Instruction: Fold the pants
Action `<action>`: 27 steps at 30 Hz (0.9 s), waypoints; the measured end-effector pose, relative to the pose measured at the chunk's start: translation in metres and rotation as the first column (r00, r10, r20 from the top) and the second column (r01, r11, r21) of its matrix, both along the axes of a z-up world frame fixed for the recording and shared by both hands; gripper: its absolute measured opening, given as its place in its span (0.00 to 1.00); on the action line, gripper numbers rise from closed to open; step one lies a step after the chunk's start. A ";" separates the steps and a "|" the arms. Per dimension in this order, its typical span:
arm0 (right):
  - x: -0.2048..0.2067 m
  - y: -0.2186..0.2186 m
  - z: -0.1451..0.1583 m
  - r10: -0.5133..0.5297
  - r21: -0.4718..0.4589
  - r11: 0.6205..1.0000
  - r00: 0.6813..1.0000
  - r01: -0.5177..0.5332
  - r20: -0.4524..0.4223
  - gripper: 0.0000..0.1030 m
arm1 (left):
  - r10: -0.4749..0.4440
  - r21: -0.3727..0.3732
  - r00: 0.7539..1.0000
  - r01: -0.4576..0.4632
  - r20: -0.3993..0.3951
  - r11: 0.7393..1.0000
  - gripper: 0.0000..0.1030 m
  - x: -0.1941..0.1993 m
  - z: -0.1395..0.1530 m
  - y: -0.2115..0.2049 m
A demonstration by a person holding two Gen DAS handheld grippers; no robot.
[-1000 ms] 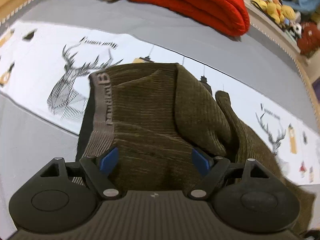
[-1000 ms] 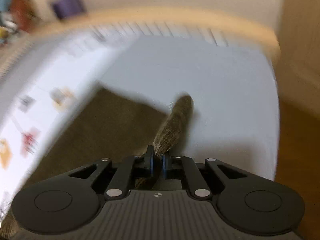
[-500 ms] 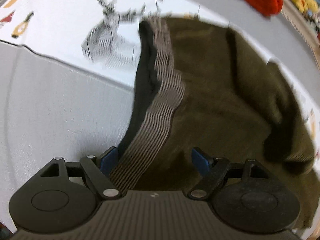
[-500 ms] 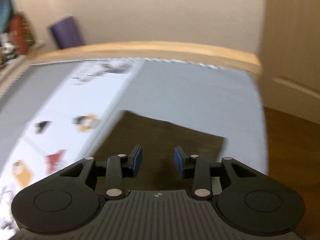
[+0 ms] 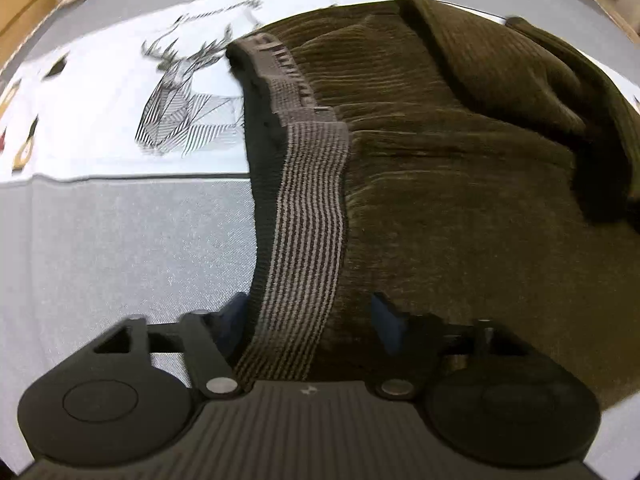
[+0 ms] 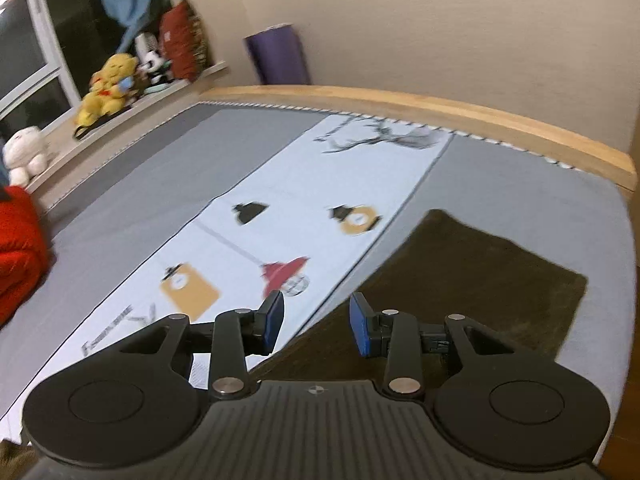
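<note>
Dark olive ribbed pants point(image 5: 460, 168) lie on the bed, with a grey striped waistband point(image 5: 308, 216) running toward me. My left gripper point(image 5: 308, 316) is open, its blue pads straddling the near end of the waistband without closing on it. In the right wrist view the flat leg end of the pants point(image 6: 472, 280) lies on the grey sheet. My right gripper point(image 6: 316, 322) is open and empty, above the leg's left edge.
The bed has a grey sheet point(image 6: 152, 208) and a white printed strip with a deer and lamps point(image 6: 304, 224). A wooden bed frame point(image 6: 440, 108), a purple roll point(image 6: 278, 56), stuffed toys point(image 6: 108, 84) and a red blanket point(image 6: 16, 248) lie around it.
My right gripper let go of the pant leg, opened and lifted away; the leg now lies flat. My left gripper stayed open and moved down close over the waistband's near end.
</note>
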State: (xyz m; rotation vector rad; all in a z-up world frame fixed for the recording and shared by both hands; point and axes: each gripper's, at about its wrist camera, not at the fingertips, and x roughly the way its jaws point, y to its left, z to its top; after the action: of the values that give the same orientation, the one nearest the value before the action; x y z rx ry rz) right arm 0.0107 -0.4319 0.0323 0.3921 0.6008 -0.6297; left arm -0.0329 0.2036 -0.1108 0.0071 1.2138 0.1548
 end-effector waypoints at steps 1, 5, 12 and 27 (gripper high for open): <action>0.002 0.004 -0.001 0.014 0.001 1.000 1.000 -0.014 -0.003 0.37 | -0.024 0.005 1.000 0.024 0.007 1.000 0.43 -0.002 0.002 -0.001; 0.007 0.024 0.000 0.050 0.002 0.999 0.999 -0.050 -0.006 0.37 | -0.025 -0.014 0.999 0.026 0.041 1.000 0.29 -0.014 0.015 0.004; 0.012 0.045 0.000 0.106 0.004 0.994 0.994 -0.106 -0.006 0.37 | -0.049 0.017 0.998 0.049 -0.029 0.999 0.30 -0.030 0.016 0.001; 0.023 0.091 0.004 0.424 -0.048 0.905 0.906 -0.424 -0.008 0.37 | 0.062 -0.020 0.962 -0.059 0.267 0.998 0.59 0.008 0.118 -0.051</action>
State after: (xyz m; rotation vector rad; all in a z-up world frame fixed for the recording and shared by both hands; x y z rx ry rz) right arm 0.0333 -0.3408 0.0359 0.2042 0.6425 -0.2242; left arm -0.0248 0.1523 0.0075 -0.0598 0.9445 0.1953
